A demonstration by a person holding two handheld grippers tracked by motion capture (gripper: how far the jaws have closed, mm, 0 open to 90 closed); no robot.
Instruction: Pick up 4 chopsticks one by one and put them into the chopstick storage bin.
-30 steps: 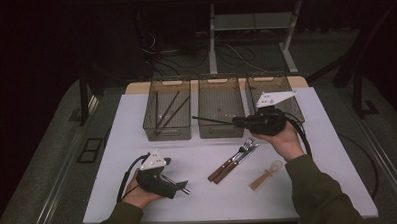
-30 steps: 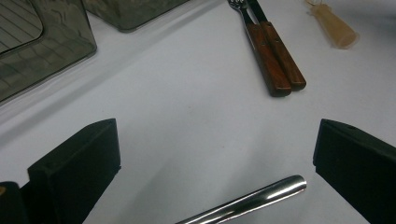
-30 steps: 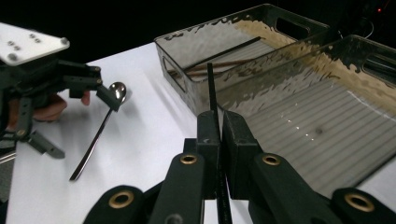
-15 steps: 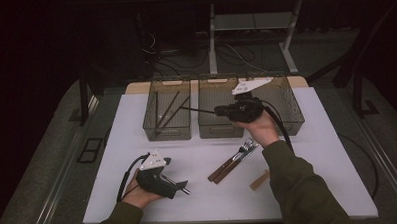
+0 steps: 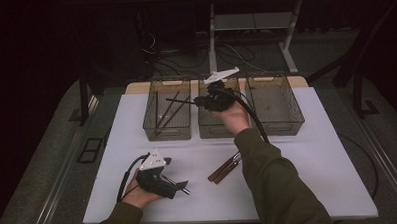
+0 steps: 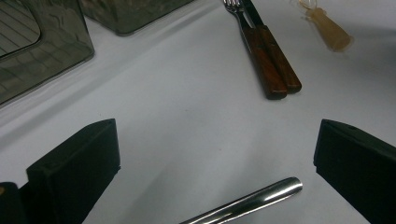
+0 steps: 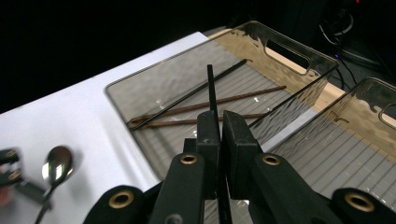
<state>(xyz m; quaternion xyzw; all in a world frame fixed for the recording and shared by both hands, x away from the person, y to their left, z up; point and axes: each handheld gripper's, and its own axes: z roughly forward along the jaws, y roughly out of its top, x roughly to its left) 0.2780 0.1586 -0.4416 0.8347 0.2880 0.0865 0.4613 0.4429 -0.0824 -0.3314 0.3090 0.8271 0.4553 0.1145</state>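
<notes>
Chopstick (image 7: 211,91), black, sits pinched in my right gripper (image 5: 198,101), poking out over the left bin (image 5: 167,115), where more chopsticks (image 7: 205,109) lie on the ribbed floor. At the table's (image 5: 308,163) near left, my left gripper (image 6: 215,163) rests with jaws spread wide around a steel handle (image 6: 247,203). Right of it lie a fork (image 6: 259,51) and knife (image 6: 278,53) with wooden handles. I can read no writing anywhere.
</notes>
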